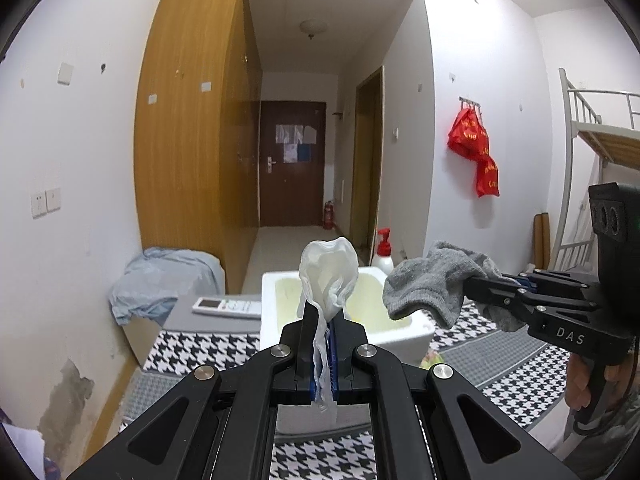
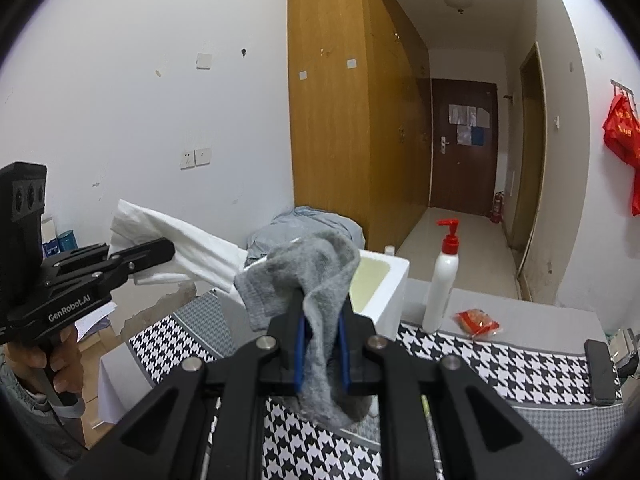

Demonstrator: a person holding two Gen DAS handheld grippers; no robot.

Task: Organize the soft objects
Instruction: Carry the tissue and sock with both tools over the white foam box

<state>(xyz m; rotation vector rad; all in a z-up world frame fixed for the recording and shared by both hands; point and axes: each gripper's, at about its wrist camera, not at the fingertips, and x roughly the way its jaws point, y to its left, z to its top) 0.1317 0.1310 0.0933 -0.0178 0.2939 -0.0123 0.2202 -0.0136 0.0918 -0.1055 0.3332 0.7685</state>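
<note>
Closest to the lens in the left wrist view, the left gripper (image 1: 320, 344) is clamped on a thin white cloth (image 1: 330, 276), whose loose upper part stands up in a soft puff above the fingertips while a narrow tail trails down between the blue pads. In the right wrist view the right gripper (image 2: 322, 340) is clenched on a grey sock (image 2: 308, 280), pinched near its middle so both ends droop. Both items look very light, limp and non-fragile; they should fold and sag wherever unsupported, so a pinch across a bunched section, as here, seems the safest hold. Each gripper points slightly downward and forward, held up in the air above a table covered with a black-and-white houndstooth cloth (image 2: 500, 364). A white foam box (image 1: 400, 330), open at the top, sits on the table just beyond both grippers. The person's hands wrap the pistol-style handles. A white pump bottle (image 2: 440, 280) stands beside the box.
</note>
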